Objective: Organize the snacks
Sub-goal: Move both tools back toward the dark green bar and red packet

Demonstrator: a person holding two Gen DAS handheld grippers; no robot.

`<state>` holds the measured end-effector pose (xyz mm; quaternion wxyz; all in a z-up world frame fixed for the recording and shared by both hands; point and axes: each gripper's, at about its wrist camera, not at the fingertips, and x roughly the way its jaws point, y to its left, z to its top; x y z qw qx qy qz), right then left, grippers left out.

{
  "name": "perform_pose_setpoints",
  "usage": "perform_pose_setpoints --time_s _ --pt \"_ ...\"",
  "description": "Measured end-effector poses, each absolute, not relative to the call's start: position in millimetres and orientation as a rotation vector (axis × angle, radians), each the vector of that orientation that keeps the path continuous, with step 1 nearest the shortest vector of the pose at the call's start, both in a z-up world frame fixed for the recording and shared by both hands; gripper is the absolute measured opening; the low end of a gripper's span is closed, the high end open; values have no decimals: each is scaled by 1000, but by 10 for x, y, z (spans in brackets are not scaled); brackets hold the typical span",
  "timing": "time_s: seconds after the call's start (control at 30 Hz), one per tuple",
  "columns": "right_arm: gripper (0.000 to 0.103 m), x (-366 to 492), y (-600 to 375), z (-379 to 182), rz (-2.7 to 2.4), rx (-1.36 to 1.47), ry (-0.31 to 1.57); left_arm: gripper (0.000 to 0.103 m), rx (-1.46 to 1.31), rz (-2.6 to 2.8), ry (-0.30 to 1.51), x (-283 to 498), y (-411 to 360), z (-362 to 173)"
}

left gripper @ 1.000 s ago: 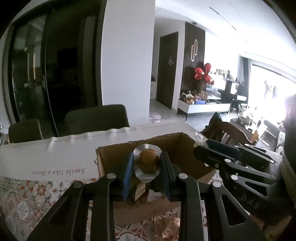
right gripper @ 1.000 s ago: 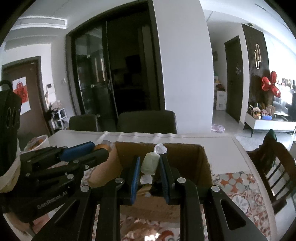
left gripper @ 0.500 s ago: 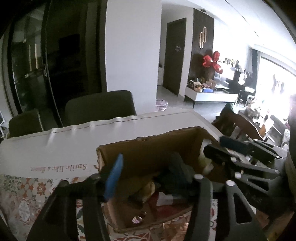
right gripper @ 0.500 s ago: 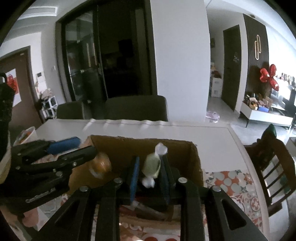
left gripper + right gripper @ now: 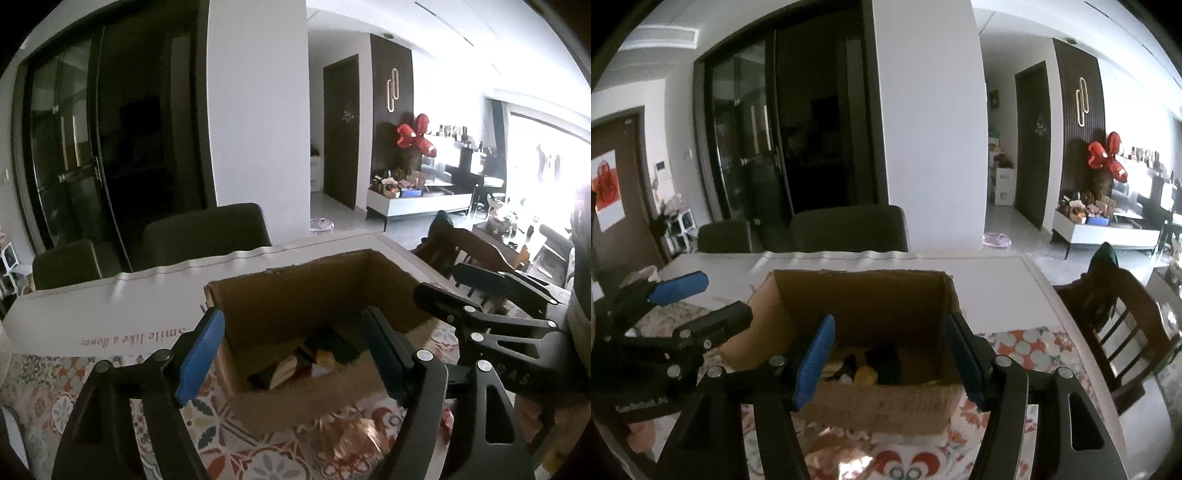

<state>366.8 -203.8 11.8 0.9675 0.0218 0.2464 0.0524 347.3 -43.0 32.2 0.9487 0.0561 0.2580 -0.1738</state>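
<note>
- the cardboard box (image 5: 295,306) stands open-topped on the table (image 5: 122,317), its base on a patterned floral cloth (image 5: 44,380) that covers the near part of the tabletop.
- the left gripper (image 5: 295,350) hovers at the box's near rim; its jaws are spread wide with nothing between them, the blue-padded fingers (image 5: 201,350) sitting at either side of the opening.
- the right gripper (image 5: 890,360) hangs over the same box from the other side, jaws likewise wide apart and empty, one blue pad (image 5: 816,356) over the left part of the opening and the other by the right wall.
- each gripper shows in the other's camera: the right one enters the left wrist view from the right edge, the left one enters the right wrist view from the left edge, both close beside the box.
- the snacks (image 5: 317,360) lie in a loose heap on the box floor; in the right wrist view a yellow piece (image 5: 866,374) and dark wrappers are visible, though the shadow keeps the kinds from being told apart.
- a crinkled coppery wrapper (image 5: 354,439) lies on the cloth just in front of the box.
- the bare white part of the table carries upside-down script lettering (image 5: 131,338).
- two dark chairs (image 5: 849,229) stand at the far side of the table, and a wooden chair (image 5: 1115,317) stands at the right end.
</note>
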Motion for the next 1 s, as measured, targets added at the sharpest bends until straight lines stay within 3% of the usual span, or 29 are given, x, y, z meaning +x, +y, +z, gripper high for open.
perform_pose_setpoints --time_s 1.0 --pt "63 2449 -2180 -503 14 90 527 81 227 -455 499 2280 -592 -265"
